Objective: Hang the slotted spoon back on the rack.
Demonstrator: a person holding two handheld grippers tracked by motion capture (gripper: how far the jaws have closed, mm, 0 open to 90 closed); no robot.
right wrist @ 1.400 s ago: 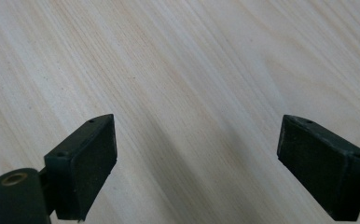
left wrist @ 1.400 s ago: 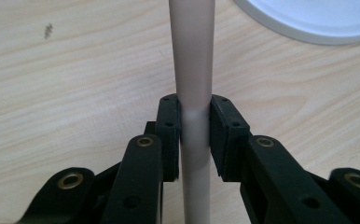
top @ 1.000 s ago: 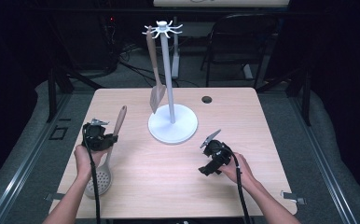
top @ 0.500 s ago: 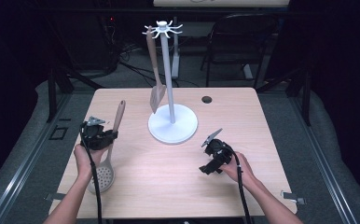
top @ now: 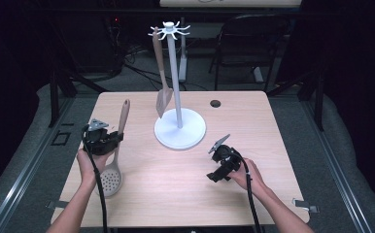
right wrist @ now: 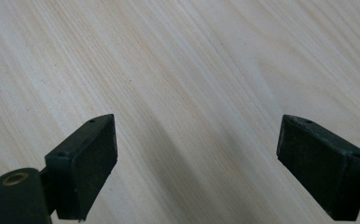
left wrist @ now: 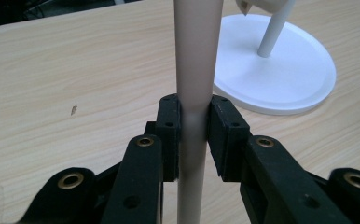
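Your left gripper [left wrist: 194, 135] had its jaws clamped tight on the handle of the slotted spoon [left wrist: 194, 60], the shaft running straight up between them, with the white stand base [left wrist: 280, 79] beyond to the right. Your right gripper [right wrist: 197, 154] held its jaws wide apart over the bare table [right wrist: 192, 70], gripping nothing.

White stand [top: 179, 130] mid-table; bare wood around.

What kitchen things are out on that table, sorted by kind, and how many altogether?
Slotted spoons: 1, the slotted spoon, its handle clamped in the left gripper
Spatulas: 1, the spatula hanging on the rack
Utensil racks: 1, the white rack
Total: 3
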